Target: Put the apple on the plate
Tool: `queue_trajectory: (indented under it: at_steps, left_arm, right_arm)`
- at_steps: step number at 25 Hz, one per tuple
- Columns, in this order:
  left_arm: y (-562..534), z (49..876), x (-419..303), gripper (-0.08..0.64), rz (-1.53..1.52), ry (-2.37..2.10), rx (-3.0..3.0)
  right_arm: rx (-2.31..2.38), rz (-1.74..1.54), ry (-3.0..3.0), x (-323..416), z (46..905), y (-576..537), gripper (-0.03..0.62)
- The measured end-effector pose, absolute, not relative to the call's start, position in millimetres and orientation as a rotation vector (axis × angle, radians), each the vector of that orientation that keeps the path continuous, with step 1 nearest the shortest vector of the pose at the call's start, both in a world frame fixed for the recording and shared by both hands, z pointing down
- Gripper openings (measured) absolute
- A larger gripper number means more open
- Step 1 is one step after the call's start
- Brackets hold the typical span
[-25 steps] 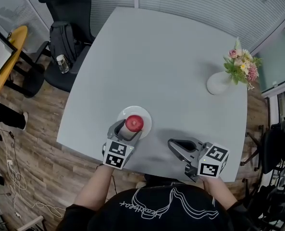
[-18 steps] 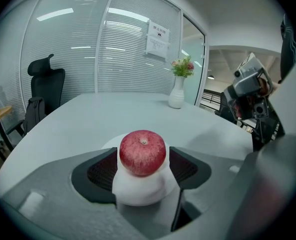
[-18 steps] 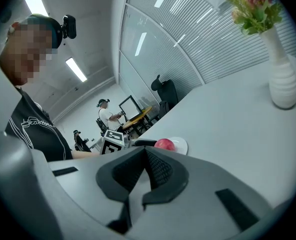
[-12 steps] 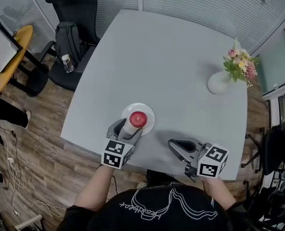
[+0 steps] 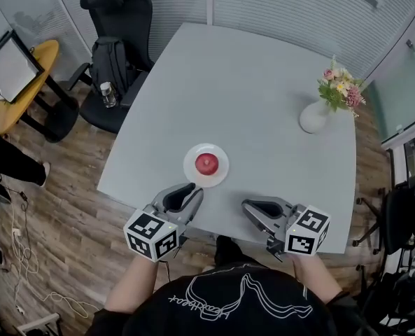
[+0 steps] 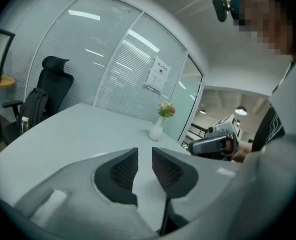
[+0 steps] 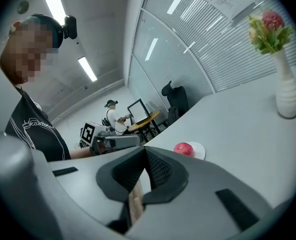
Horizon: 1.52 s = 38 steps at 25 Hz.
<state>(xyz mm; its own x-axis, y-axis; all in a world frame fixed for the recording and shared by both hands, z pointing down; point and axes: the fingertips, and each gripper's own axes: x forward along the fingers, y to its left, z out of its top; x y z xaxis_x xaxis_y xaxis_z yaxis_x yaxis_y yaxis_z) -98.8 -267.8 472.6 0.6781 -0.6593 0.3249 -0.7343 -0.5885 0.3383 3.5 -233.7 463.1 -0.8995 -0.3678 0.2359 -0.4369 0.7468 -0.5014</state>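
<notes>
The red apple (image 5: 207, 163) sits in the middle of the small white plate (image 5: 222, 176) near the table's front edge; the right gripper view shows the apple (image 7: 183, 148) on the plate (image 7: 198, 149) too. My left gripper (image 5: 187, 190) hovers just in front of the plate, clear of the apple. Its jaws are closing, a narrow gap is left, and nothing is between them (image 6: 145, 152). My right gripper (image 5: 252, 206) hangs to the right of the plate, its pads together and empty (image 7: 146, 151).
The grey table (image 5: 249, 82) carries a white vase of flowers (image 5: 313, 117) at its far right. A black office chair (image 5: 116, 19) with a backpack stands at the table's left, and a yellow side table (image 5: 15, 82) is further left.
My left gripper has let go of the apple, pulled back towards me and risen, and its jaws have narrowed. The apple stays on the plate. The right gripper has shifted only a little.
</notes>
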Motion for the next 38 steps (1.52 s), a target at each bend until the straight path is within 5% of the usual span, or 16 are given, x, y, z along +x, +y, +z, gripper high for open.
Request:
queue_trajectory:
  at_steps: [9, 38]
  left_arm:
    - [-193.6, 402.9, -82.9, 0.023, 0.104, -0.890, 2.515]
    - [-120.6, 381.9, -80.6, 0.021, 0.169, -0.968, 2.595]
  right_arm:
    - [0.610, 0.733, -2.916, -14.6, 426.3, -191.3, 0.009]
    - [0.600, 0.599, -2.990, -28.6, 392.7, -124.0, 0.009]
